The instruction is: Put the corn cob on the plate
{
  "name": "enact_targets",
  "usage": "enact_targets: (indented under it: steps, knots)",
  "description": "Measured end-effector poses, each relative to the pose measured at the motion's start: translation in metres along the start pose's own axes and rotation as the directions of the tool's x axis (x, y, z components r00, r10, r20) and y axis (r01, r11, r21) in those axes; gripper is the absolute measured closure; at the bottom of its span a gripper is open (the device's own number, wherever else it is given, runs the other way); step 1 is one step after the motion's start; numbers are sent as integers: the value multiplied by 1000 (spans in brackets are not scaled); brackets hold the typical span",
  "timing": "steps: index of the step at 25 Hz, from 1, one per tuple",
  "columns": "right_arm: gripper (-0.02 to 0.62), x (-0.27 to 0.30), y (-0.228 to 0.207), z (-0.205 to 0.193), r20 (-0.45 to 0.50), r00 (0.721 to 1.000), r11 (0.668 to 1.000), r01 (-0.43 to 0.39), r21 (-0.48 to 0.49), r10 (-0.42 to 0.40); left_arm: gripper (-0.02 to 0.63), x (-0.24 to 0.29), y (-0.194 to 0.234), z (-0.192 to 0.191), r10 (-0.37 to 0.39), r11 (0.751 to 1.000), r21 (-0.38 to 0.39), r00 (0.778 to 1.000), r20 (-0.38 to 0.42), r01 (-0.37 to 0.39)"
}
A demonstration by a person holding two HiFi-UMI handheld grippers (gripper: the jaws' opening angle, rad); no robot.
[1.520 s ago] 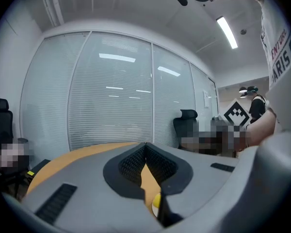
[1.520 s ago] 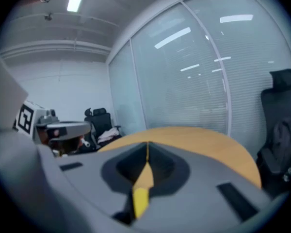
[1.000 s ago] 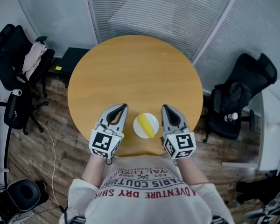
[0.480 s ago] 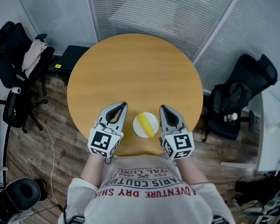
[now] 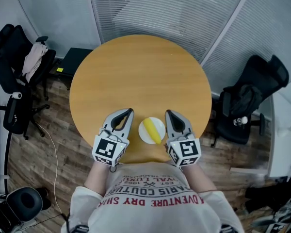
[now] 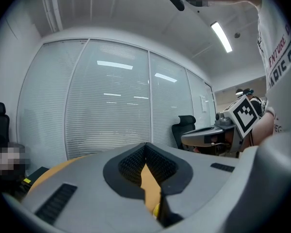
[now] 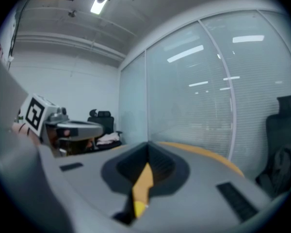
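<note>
A yellow corn cob [image 5: 151, 130] lies across a small white plate [image 5: 159, 124] near the front edge of the round wooden table [image 5: 140, 76]. My left gripper [image 5: 129, 111] rests just left of the plate, its jaws closed tip to tip with nothing between them. Just right of the plate is my right gripper [image 5: 168, 112], also shut and empty. In the left gripper view the jaws [image 6: 146, 146] meet over the tabletop, and a sliver of yellow shows low in the gap. The right gripper view shows the same closed jaws [image 7: 148, 160] and a yellow sliver.
Black office chairs stand left [image 5: 14, 76] and right [image 5: 247, 101] of the table, the left one with a cloth draped on it. A dark box [image 5: 72, 64] sits on the floor at the table's back left. A glass wall with blinds [image 5: 174, 8] runs behind.
</note>
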State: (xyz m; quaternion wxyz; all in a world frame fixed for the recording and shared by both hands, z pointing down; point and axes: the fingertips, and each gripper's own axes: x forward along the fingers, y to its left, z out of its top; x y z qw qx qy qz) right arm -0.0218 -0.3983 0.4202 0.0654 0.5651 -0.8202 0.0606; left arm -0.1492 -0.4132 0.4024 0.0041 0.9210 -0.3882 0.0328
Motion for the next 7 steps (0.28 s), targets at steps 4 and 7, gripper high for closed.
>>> enact_targets:
  steps: [4,7]
  knots:
    - [568,1,3,2,21,1000,1000,-13,3,13,572,0,3,0,10,1000,-9,1000,1,-10]
    - [568,1,3,5,41,999,1000,-25,-1,25,572,1,4,-1,17,1000,-20,1000,3,-17]
